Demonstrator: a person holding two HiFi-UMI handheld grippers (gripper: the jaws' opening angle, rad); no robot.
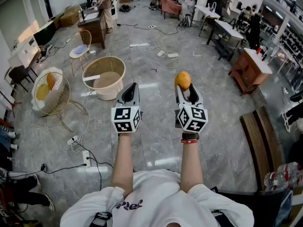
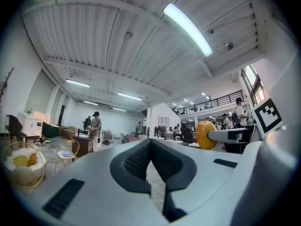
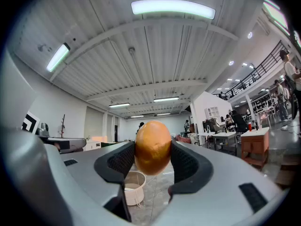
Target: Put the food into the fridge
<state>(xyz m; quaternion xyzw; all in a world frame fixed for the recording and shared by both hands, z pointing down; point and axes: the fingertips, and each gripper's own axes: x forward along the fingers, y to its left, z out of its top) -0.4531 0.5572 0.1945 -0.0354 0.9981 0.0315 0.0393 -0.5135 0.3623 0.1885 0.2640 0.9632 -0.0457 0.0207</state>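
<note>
My right hand-held gripper (image 1: 185, 91) pinches one orange oval fruit (image 1: 182, 79) at its tips, dead at twelve o'clock, with its long axis upright across the pads. My left hand-held gripper (image 1: 129, 92) is pressed together with nothing in it. No fridge shows in any view, so I judge I must find it first. At ten o'clock a wire basket (image 1: 59, 103) holds two more yellowish pieces (image 1: 43, 91).

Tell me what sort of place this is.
Probably a big open workshop or lab hall, not a home: cables and a power strip trail over the stone floor, work desks line one side, and a railed mezzanine overlooks it.
</note>
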